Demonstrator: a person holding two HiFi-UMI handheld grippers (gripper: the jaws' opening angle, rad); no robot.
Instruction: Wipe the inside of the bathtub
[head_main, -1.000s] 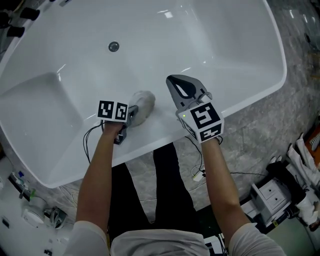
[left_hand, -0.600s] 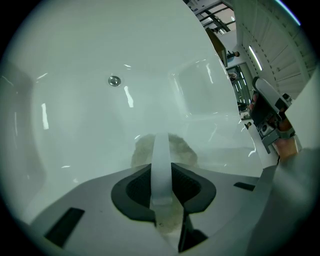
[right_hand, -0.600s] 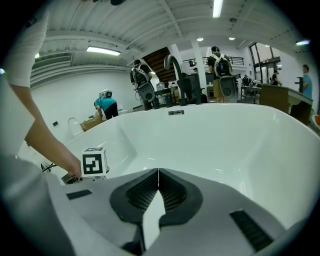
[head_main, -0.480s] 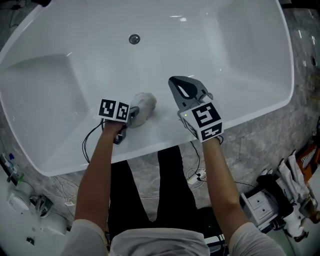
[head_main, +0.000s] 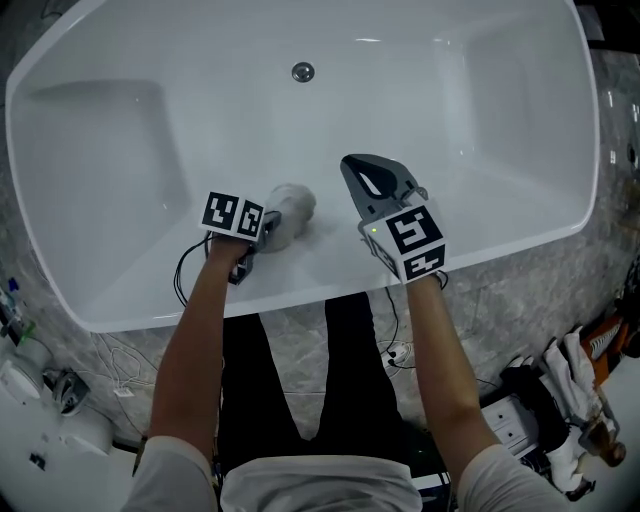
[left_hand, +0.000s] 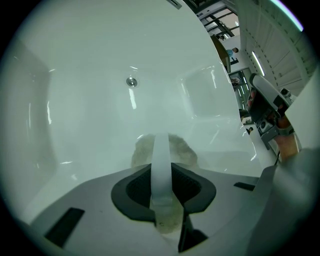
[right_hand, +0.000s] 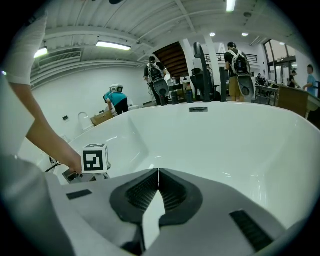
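Observation:
The white bathtub (head_main: 120, 290) fills the top of the head view, its round drain (head_main: 302, 72) on the far side. My left gripper (head_main: 272, 226) is shut on a pale grey cloth (head_main: 291, 211), which rests against the tub's near inner wall just below the rim. In the left gripper view the cloth (left_hand: 184, 152) bulges out past the left gripper (left_hand: 161, 150), with the drain (left_hand: 131, 82) beyond it. My right gripper (head_main: 362, 166) hangs over the same wall to the cloth's right, shut with nothing in it. The right gripper view shows the right gripper (right_hand: 158, 173) with its jaws meeting and the left gripper's marker cube (right_hand: 95, 158).
Grey stone floor (head_main: 500, 290) surrounds the tub. Cables (head_main: 395, 352) trail by the person's legs. White equipment (head_main: 535, 405) stands at the lower right, small items (head_main: 40, 395) at the lower left. Several people (right_hand: 155, 75) stand far behind the tub.
The head view has swung, so the tub and drain sit further right in frame. Both grippers and the cloth hold nearly the same spots on the near wall.

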